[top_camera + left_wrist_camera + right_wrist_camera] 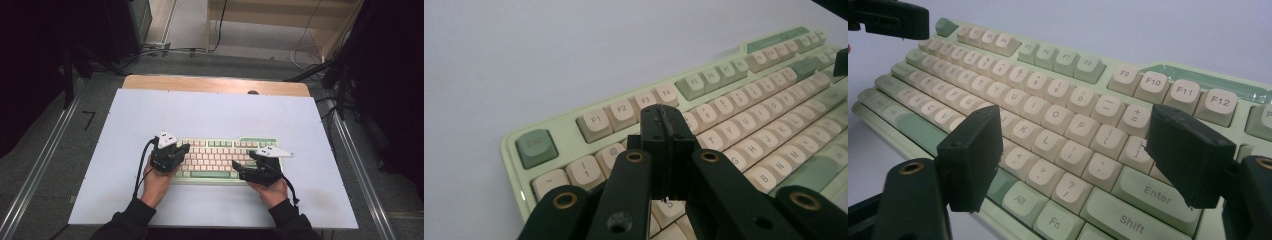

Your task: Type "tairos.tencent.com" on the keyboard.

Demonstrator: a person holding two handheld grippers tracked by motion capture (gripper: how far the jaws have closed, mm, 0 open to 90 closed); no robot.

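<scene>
High view — left gripper (181, 149) closed, empty; right gripper (241, 167) wide open — over keyboard (220, 150).

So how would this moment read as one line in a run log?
left gripper: fingers shut, over keyboard's left keys | right gripper: fingers open, over right keys | table

A white-topped table (215, 112) with a wooden far edge is standing on grey carpet (65, 150), metal rails (35, 172) are running along both sides, and cables (170, 50) are trailing toward light wooden furniture (280, 17) beyond.
</scene>
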